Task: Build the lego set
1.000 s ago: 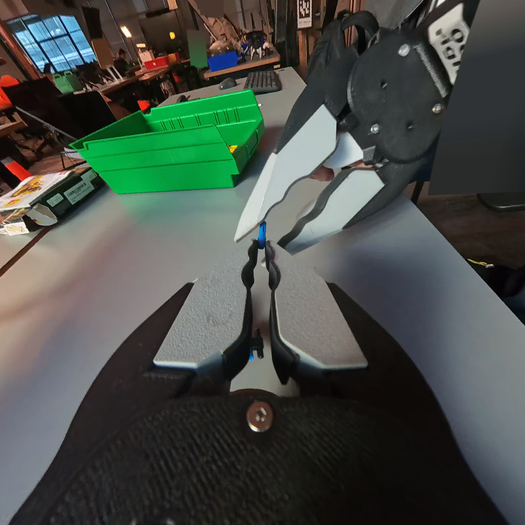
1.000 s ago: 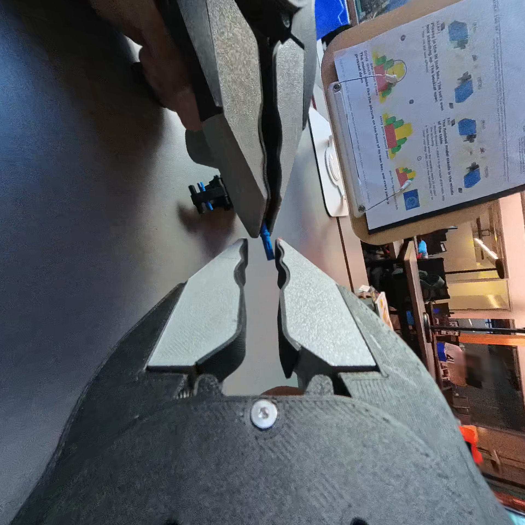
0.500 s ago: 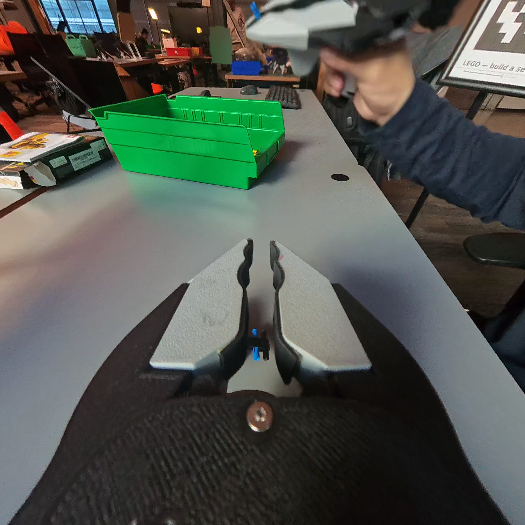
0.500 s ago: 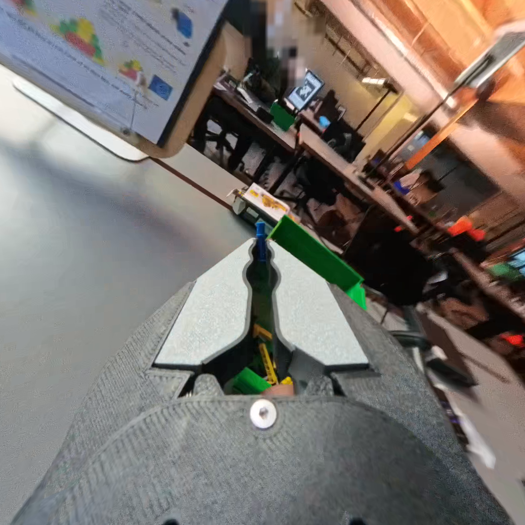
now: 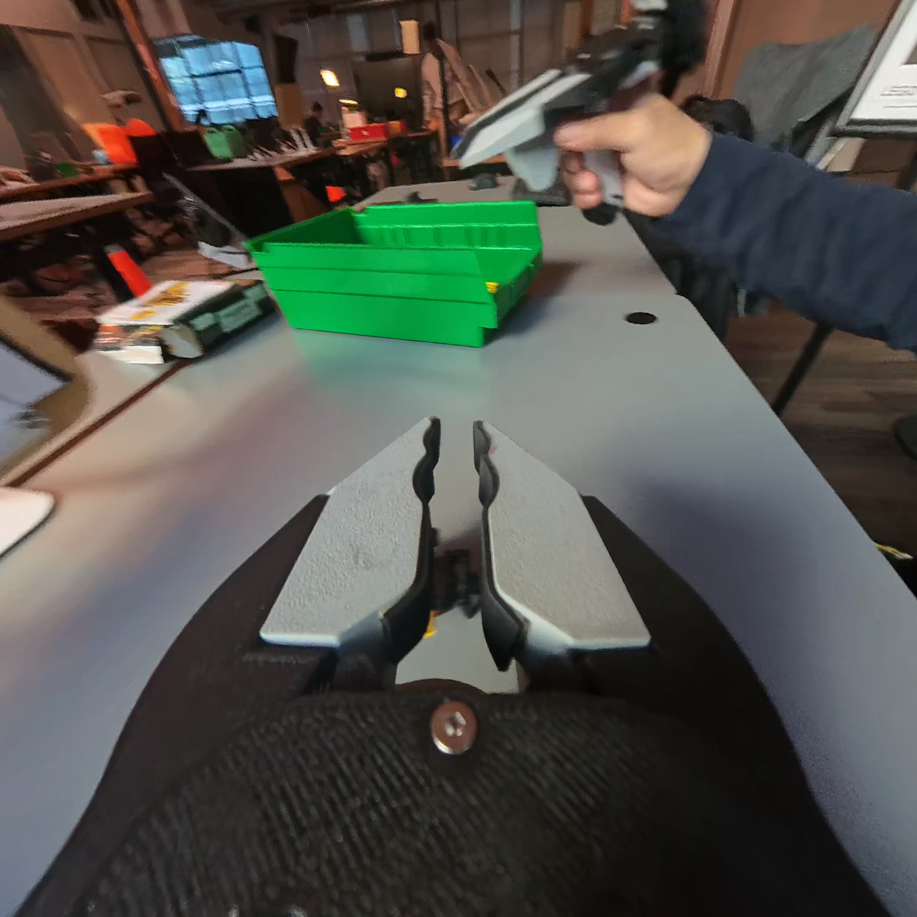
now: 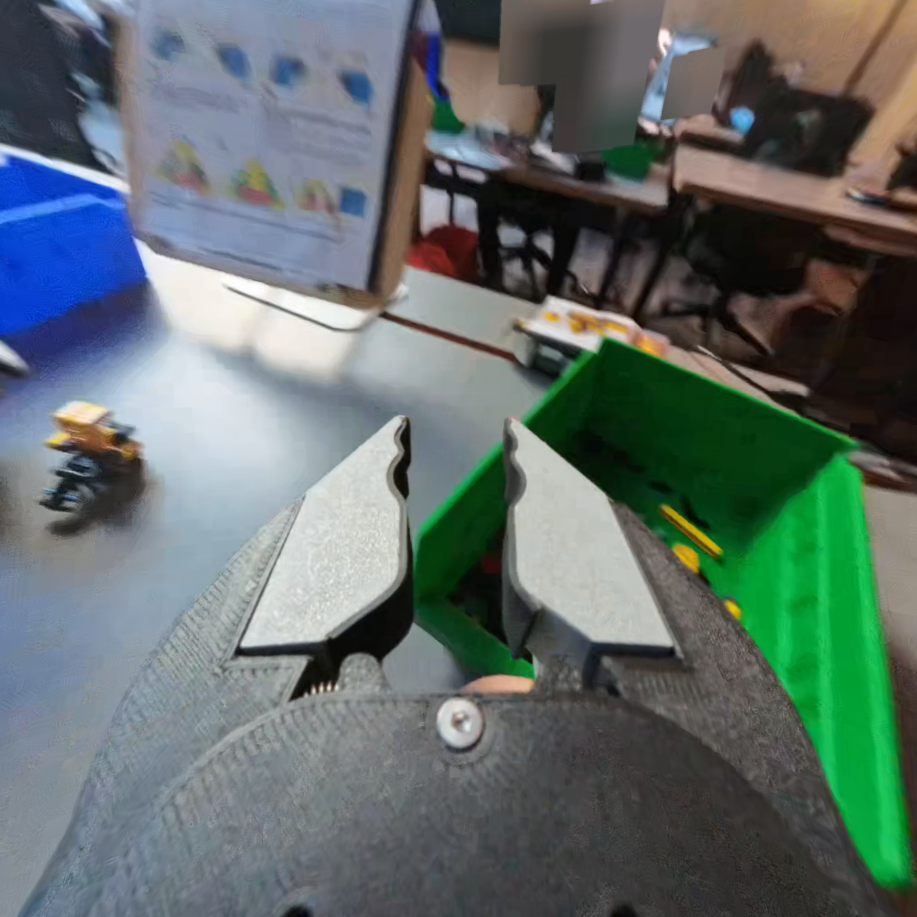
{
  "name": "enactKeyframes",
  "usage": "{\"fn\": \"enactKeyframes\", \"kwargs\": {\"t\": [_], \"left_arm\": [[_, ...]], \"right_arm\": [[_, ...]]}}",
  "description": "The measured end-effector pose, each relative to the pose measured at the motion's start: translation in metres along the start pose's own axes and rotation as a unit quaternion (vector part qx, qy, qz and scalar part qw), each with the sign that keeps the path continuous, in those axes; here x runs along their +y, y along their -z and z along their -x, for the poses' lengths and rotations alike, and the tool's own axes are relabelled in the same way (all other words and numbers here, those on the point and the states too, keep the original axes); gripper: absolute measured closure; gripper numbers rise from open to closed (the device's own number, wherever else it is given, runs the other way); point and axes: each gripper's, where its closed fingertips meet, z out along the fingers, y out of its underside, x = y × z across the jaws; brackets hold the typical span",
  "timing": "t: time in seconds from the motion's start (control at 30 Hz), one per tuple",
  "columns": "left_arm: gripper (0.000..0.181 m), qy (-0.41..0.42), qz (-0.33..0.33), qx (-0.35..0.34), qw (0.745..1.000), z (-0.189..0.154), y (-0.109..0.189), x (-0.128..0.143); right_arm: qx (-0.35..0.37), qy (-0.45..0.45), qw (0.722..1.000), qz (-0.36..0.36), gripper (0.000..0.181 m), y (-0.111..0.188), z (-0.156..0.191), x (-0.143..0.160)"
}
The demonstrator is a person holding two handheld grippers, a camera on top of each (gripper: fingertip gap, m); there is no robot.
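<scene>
My left gripper [image 5: 454, 431] hovers low over the grey table [image 5: 595, 422], its jaws a little apart and empty. A small black lego piece [image 5: 457, 578] lies on the table under the gap between its fingers. My right gripper [image 6: 456, 431] is open and empty, at the near left corner of the green bin [image 6: 694, 446], which holds loose yellow and black pieces [image 6: 689, 528]. In the left wrist view the right gripper [image 5: 516, 124] is held high above the green bin [image 5: 397, 283] by a hand. A partly built yellow and black lego model [image 6: 89, 446] stands on the table to the left.
An instruction sheet on a board stand [image 6: 258, 149] is at the back of the table, with a blue bin [image 6: 54, 238] to its left. A box with a booklet [image 5: 183, 312] lies left of the green bin. The table edge [image 5: 774, 446] runs along the right. There is about 25 cm between the tips of the two grippers.
The blue pin passed from my left gripper to my right. The right gripper carried it up and over the green bin, then opened; the pin is no longer seen. The left jaws parted slightly.
</scene>
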Motion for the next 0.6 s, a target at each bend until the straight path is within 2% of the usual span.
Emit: {"fn": "enactKeyframes", "kwargs": {"t": [0.03, 0.07, 0.13, 0.27, 0.4, 0.5, 0.6], "left_arm": [[0.171, 0.006, -0.006, -0.020, 1.000, 0.014, 0.011, -0.007], [0.172, 0.023, -0.013, -0.033, 0.999, 0.027, 0.022, -0.013], [0.169, 0.063, 0.006, -0.026, 0.998, 0.040, 0.040, -0.011], [0.153, 0.083, 0.125, -0.018, 0.989, 0.038, 0.052, 0.040], [0.149, 0.043, 0.169, -0.029, 0.984, 0.030, 0.041, 0.063], [0.138, 0.030, 0.181, -0.040, 0.982, 0.036, 0.027, 0.064], [0.130, 0.049, 0.213, -0.006, 0.976, 0.034, 0.012, 0.078]], "right_arm": [[-0.050, 0.003, 0.998, -0.045, 0.148, -0.002, 0.031, -0.015], [-0.111, 0.009, 0.992, -0.059, 0.148, -0.007, 0.065, -0.019], [-0.225, 0.018, 0.974, -0.030, 0.145, -0.023, 0.131, -0.007], [-0.347, 0.062, 0.933, 0.068, 0.143, -0.068, 0.226, 0.043], [-0.374, 0.186, 0.900, 0.123, 0.144, -0.101, 0.268, 0.080], [-0.335, 0.305, 0.886, 0.100, 0.151, -0.113, 0.273, 0.085], [-0.316, 0.381, 0.867, 0.061, 0.154, -0.114, 0.281, 0.083]]}}
